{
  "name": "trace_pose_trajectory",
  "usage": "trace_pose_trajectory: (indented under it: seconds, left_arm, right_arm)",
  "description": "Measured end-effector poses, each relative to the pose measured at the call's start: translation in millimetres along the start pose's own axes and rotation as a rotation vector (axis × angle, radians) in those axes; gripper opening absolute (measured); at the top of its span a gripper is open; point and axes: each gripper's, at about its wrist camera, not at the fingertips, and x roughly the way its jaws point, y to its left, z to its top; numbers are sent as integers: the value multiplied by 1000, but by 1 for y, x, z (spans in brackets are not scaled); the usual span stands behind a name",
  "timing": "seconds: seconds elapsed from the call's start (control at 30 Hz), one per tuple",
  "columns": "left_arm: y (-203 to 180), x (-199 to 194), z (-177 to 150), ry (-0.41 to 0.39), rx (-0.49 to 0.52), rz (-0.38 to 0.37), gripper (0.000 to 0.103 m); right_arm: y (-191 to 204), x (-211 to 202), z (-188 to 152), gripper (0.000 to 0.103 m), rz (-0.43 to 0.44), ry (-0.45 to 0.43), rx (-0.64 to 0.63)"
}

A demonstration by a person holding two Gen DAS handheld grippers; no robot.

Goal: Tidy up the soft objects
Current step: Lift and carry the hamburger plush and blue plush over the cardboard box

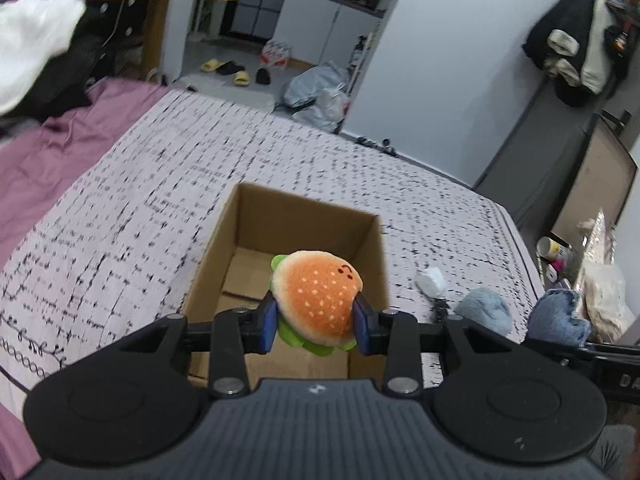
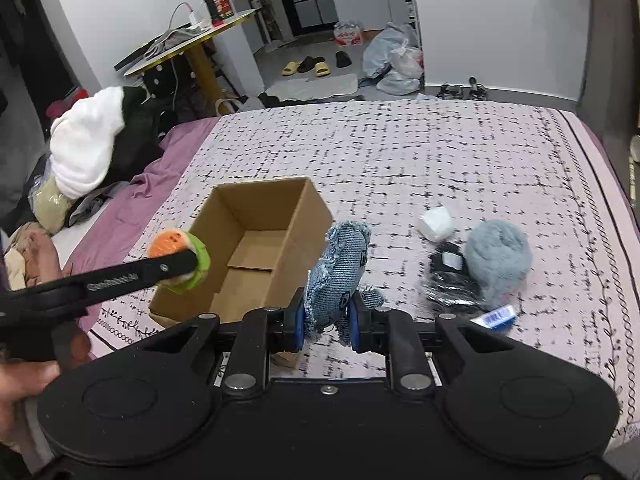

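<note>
Bedroom clutter rings a bed (image 1: pixel 320 152) spread with a pink, black-flecked cover, which fills the middle of the left wrist view. Low in the centre, the left tongs (image 1: pixel 316 322) are closed on a burger plush (image 1: pixel 320 300), held above the open cardboard box (image 1: pixel 260 208), whose floor looks bare. At lower right lie a white soft lump (image 1: pixel 431 282) and a fluffy grey-blue plush (image 1: pixel 486 310).

From the right wrist view, the bed cover runs across the centre and the box (image 2: pixel 308 208) sits left of middle. The right tongs (image 2: pixel 326 326) grip a denim plush (image 2: pixel 340 264), raised just right of the box. The burger plush (image 2: pixel 180 258) hangs in the left tongs at the box's near left corner. The white lump (image 2: pixel 436 223), the fluffy plush (image 2: pixel 500 258) and a dark packet (image 2: pixel 450 284) remain on the cover at centre right.

The step in hand appears to be dropping held toys into the box. Next, the left tongs likely need to open over the box, then the right to carry the denim plush leftward above it.
</note>
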Motion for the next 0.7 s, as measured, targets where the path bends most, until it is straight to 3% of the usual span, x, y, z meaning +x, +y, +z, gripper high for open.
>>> trace_pose_trajectory:
  seconds: [0.43, 0.7]
  left_arm:
    - [20, 21, 1, 56, -73, 48, 40]
    - [26, 14, 6, 62, -103, 37, 56]
  right_arm:
    - [33, 31, 16, 21, 47, 27, -29]
    - [48, 48, 25, 21, 80, 45, -19]
